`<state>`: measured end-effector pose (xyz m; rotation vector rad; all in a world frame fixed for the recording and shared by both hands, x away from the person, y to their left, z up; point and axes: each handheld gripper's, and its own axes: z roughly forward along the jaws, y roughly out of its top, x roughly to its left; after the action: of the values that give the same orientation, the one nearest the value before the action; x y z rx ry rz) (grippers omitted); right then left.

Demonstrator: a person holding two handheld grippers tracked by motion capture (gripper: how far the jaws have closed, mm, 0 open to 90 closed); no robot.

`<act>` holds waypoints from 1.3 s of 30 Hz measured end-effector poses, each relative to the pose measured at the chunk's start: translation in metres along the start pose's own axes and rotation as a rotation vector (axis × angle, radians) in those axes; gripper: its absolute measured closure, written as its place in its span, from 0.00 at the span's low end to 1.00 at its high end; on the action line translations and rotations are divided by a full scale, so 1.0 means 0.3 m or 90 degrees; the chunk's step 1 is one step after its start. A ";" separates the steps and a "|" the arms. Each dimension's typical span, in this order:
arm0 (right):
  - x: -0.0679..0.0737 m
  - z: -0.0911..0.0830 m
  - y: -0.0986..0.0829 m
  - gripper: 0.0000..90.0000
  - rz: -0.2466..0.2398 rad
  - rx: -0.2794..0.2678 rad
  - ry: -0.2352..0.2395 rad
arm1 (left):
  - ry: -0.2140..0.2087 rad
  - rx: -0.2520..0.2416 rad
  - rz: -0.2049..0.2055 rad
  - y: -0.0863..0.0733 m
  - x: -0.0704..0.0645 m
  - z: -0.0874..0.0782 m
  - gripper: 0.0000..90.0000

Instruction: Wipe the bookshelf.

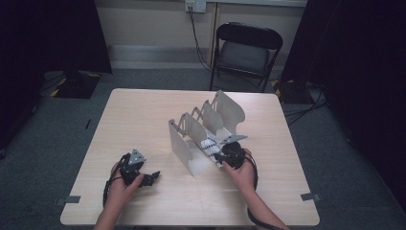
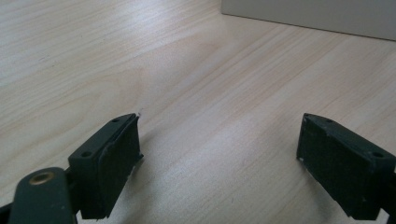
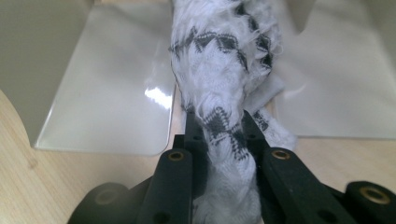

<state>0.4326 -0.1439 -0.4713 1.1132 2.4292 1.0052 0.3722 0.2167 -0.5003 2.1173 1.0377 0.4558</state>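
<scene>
Right gripper clamps the patterned cloth at the rack.

White black-patterned cloth, bunched in rack

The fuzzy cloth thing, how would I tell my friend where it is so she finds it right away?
Start at the wooden table and find the grey rack of upright dividers in its middle. At the rack's near end, the right gripper is shut on a white knitted cloth, rolled up, lying between two dividers. It is the only soft thing there, white with small black diamond patterns.
</scene>
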 end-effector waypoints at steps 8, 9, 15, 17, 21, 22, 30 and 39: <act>0.012 -0.145 0.166 0.89 -0.019 -0.100 -0.010 | 0.000 0.000 0.000 0.000 0.000 0.000 0.15; 0.014 -0.160 0.189 0.89 -0.022 -0.113 -0.014 | 0.000 0.000 0.000 0.000 0.000 0.000 0.15; 0.007 -0.150 0.271 0.89 -0.036 -0.103 -0.039 | 0.000 0.000 0.000 0.000 0.000 0.000 0.15; -0.001 -0.122 0.265 0.89 -0.025 -0.090 -0.040 | 0.000 0.000 0.000 0.000 0.000 0.000 0.15; -0.010 -0.065 0.223 0.89 -0.010 -0.061 -0.037 | 0.000 0.000 0.000 0.000 0.000 0.000 0.15; -0.010 -0.052 0.211 0.89 -0.012 -0.053 -0.036 | 0.000 0.000 0.000 0.000 0.000 0.000 0.15; -0.004 0.032 0.119 0.89 -0.010 0.003 -0.029 | 0.000 0.000 0.000 0.000 0.000 0.000 0.15; -0.003 0.050 0.048 0.89 0.010 0.018 -0.018 | 0.000 0.000 0.000 0.000 0.000 0.000 0.15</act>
<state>0.4488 -0.1308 -0.4721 1.1500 2.4228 0.9567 0.3722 0.2167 -0.5003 2.1176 1.0376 0.4557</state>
